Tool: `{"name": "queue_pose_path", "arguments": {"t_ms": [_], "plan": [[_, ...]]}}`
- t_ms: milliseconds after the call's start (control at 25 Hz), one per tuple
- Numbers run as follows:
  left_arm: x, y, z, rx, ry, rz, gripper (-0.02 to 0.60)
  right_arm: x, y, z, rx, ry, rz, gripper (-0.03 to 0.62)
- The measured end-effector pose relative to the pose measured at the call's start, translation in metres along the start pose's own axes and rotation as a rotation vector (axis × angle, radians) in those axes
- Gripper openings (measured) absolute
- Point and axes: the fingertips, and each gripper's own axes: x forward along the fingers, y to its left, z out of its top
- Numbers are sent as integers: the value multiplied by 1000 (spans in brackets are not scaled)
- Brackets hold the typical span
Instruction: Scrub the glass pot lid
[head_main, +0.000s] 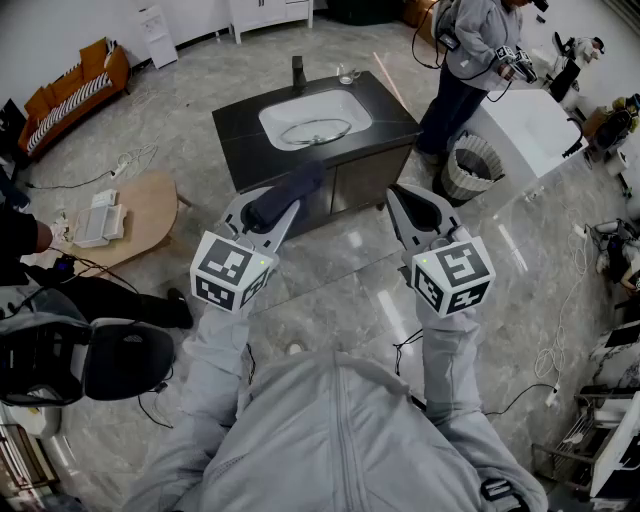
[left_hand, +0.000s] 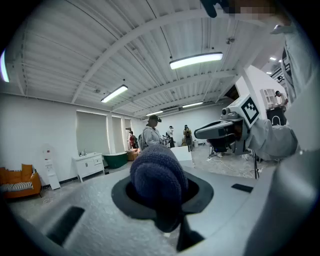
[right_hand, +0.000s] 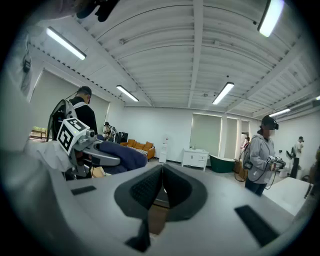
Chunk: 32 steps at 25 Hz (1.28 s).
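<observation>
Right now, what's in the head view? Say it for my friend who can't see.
A person holds out two grippers: the left gripper grips a dark blue cloth, the right gripper is shut on nothing. Ahead, a glass pot lid lies in a white sink in a dark counter.

At upper centre, the glass pot lid (head_main: 316, 130) lies in the basin of the sink cabinet (head_main: 390, 118), with the faucet (head_main: 298, 70) behind it. A wicker basket (head_main: 471, 167) stands to the cabinet's right and a round table (head_main: 150, 205) at mid-left. Below the cabinet, the left gripper (head_main: 280, 202), with a cloth (head_main: 292, 188) between its jaws, sits beside the right gripper (head_main: 400, 200).
</observation>
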Motion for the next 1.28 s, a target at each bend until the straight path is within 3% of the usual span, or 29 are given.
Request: {"name": "queue_pose_path", "arguments": {"t_ms": [360, 680, 1280], "plan": [[0, 9, -2, 2, -2, -7, 89, 8, 0, -1, -19, 4, -37, 31], [-1, 25, -15, 0, 8, -27, 89, 23, 11, 2, 41, -51, -20, 31], [-8, 77, -41, -1, 7, -58, 89, 79, 41, -19, 13, 35, -40, 28]]}}
